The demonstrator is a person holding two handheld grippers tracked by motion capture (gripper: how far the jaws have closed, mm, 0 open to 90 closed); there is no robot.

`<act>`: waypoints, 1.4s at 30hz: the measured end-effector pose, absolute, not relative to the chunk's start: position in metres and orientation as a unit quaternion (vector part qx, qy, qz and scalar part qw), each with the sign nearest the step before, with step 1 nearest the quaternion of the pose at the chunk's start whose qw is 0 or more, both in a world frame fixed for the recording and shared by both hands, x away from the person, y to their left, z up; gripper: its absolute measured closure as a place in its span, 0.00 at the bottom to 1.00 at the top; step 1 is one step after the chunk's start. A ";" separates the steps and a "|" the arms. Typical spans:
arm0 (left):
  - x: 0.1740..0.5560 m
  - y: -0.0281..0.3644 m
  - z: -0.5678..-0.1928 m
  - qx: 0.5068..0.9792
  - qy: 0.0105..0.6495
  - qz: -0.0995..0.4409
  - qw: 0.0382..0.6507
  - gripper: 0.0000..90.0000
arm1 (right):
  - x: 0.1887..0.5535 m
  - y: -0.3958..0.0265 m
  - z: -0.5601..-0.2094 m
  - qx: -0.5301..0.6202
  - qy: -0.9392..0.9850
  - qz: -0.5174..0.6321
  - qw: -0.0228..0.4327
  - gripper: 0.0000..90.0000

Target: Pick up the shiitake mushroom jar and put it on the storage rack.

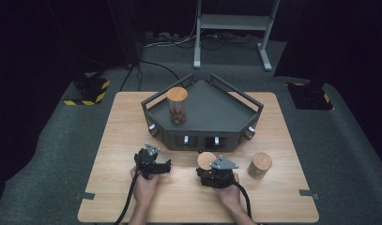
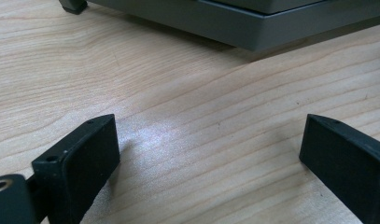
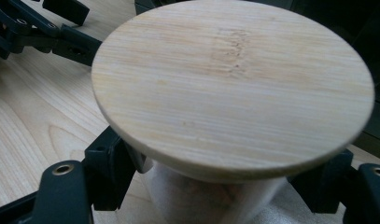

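Tray (image 1: 212, 110) at table (image 1: 132, 117) rear w/ 1 jar (image 1: 177, 105) inside, 2 jars (image 1: 206, 161) (image 1: 259, 165) in front, near right gripper (image 1: 208, 172).

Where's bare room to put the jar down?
Free: the tray floor right of the jar on it; the table's left strip; its near edge. Crowded: between tray front, right gripper and the spare jar.

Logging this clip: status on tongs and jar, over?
Right tongs shut on wood-lidded jar, upright on table. Left tongs open, empty. Grey tray just ahead.
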State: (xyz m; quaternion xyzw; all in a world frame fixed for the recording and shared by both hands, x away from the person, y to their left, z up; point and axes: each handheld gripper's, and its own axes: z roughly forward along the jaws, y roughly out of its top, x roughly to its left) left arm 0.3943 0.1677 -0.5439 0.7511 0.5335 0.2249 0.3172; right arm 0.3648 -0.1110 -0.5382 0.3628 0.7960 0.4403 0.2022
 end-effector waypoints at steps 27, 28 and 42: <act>0.394 0.168 -0.544 0.751 0.534 0.225 0.317 0.05 | 0.361 -0.122 -0.517 0.359 0.794 0.459 0.171 0.28; 0.394 0.168 -0.544 0.751 0.534 0.225 0.317 0.05 | 0.361 -0.123 -0.515 0.360 0.794 0.460 0.171 0.28; 0.394 0.168 -0.544 0.751 0.534 0.225 0.317 0.05 | 0.362 -0.126 -0.478 0.345 0.790 0.479 0.166 0.28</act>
